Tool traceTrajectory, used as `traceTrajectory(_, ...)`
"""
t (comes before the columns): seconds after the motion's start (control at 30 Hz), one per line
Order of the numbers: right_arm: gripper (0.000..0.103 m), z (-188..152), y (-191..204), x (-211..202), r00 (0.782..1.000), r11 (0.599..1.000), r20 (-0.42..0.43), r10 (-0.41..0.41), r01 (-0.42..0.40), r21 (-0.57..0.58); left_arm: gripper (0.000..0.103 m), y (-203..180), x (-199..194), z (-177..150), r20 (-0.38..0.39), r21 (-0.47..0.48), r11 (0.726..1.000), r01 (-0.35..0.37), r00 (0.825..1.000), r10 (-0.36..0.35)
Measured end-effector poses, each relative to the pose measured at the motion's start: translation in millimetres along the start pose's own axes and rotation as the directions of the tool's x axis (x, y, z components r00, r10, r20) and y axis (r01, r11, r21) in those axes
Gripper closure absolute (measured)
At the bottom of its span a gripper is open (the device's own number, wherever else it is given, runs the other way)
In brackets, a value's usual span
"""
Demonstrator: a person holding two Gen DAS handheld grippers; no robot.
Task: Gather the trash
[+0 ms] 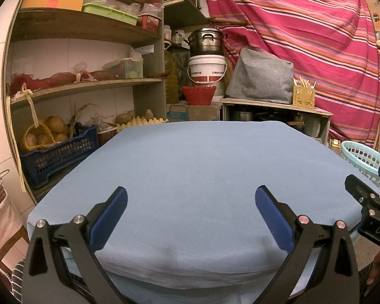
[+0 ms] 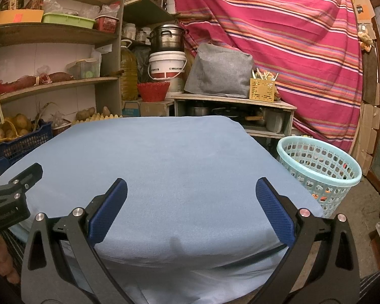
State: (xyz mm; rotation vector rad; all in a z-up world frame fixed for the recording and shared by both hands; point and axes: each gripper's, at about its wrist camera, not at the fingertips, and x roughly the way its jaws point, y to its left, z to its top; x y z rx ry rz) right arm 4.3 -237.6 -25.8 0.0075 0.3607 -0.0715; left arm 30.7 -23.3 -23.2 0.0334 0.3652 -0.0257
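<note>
From the left wrist camera, the left gripper (image 1: pixel 191 204) hovers over the near edge of the worktop (image 1: pixel 197 162), which is draped in a pale blue cloth. Its blue-padded fingers (image 1: pixel 109 219) are spread wide with nothing between them. At the right edge of this view, part of the right gripper (image 1: pixel 367 202) pokes in, and beyond it the rim of a light green laundry-style basket (image 1: pixel 359 155) shows past the worktop's right corner. Behind the worktop stand wooden shelves (image 1: pixel 88 86), a dark blue crate (image 1: pixel 60 152) on the lowest level, and a striped pink cloth (image 1: pixel 304 38) hanging at the back.

From the right wrist camera, the right gripper (image 2: pixel 191 202) also sits above the near edge of the blue worktop (image 2: pixel 164 157), fingers (image 2: pixel 274 211) spread apart and holding nothing. The basket (image 2: pixel 319 172) stands on the floor just beside the worktop's right side; small colourful bits of trash show through its holes. The left gripper (image 2: pixel 15 190) appears at the left edge, too cut off there to tell its fingers' state.
</note>
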Motion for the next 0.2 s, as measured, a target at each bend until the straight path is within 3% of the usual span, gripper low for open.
traceTrajectory(0.2, 0.004, 0.7, -1.9, 1.2, 1.000, 1.000, -0.005, -0.002, 0.002, 0.003, 0.004, -2.2, -1.0, 1.2, -0.004, 0.000, 1.000, 0.008, 1.000, -0.008)
